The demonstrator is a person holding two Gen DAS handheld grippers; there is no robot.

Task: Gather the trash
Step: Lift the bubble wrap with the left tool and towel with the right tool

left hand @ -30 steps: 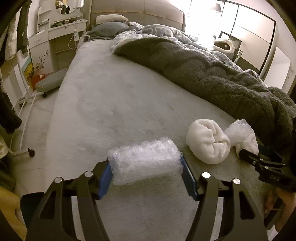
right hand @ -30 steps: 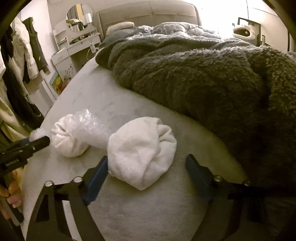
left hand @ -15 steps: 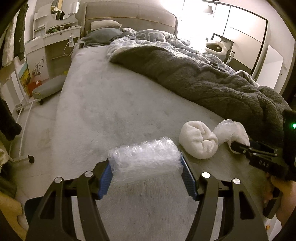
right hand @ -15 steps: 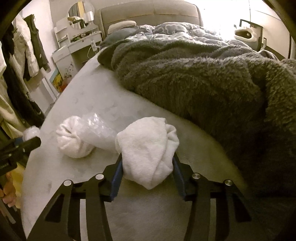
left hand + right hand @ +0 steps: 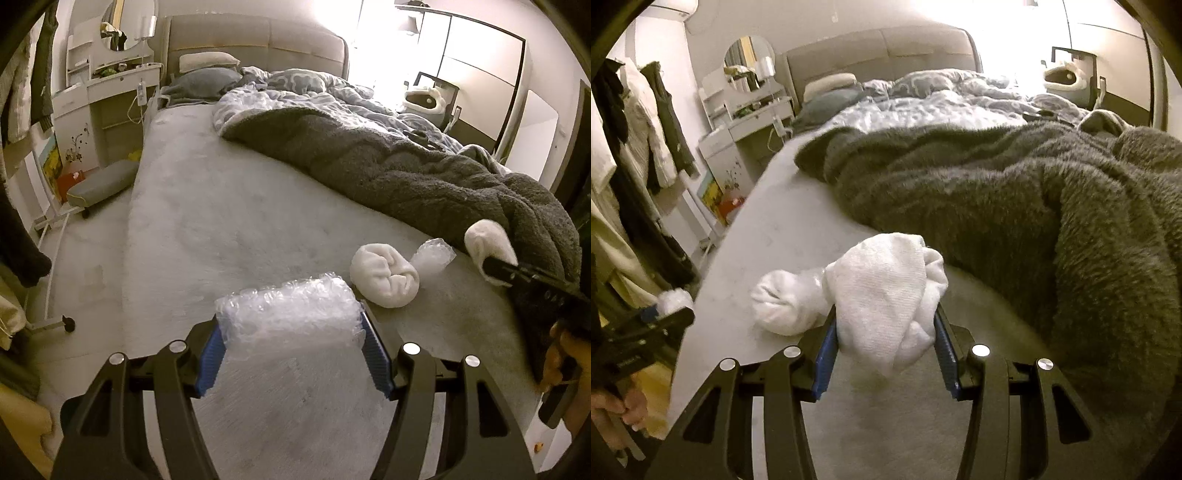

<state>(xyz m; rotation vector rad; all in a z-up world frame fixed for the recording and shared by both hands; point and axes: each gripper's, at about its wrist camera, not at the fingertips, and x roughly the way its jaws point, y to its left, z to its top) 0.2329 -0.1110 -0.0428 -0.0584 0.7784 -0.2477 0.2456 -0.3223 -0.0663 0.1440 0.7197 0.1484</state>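
The left gripper (image 5: pixel 291 354) is clamped on a roll of bubble wrap (image 5: pixel 288 319), a crinkled, clear, pillow-shaped bundle pinched between ribbed blue pads (image 5: pixel 212 354). It is held above the pale grey bed (image 5: pixel 221 221), whose surface looks short-piled and smooth.

The right gripper (image 5: pixel 884 354) is closed on a white cloth ball (image 5: pixel 886 295), a soft ribbed wad that bulges above and sags below the blue pads (image 5: pixel 825 354). Its jaws have just been closing, with the wad between them. From the left wrist camera this same wad shows at about 3 o'clock, half covered by the black gripper finger in front of it.

A second white cloth ball (image 5: pixel 384 275), rounded with a puckered fold, lies on the bed at about 2 o'clock from the bubble wrap. Touching its far side is a small scrap of clear plastic (image 5: pixel 434 254), crumpled and glossy; in the right wrist view it is almost wholly hidden behind the held wad.

A shaggy dark grey blanket (image 5: pixel 997 192) lies heaped across the right side of the bed from 12 to 4 o'clock, its far edge cut off by the picture. A hand (image 5: pixel 617 417) shows at 8 o'clock in the right wrist view, partly out of frame.
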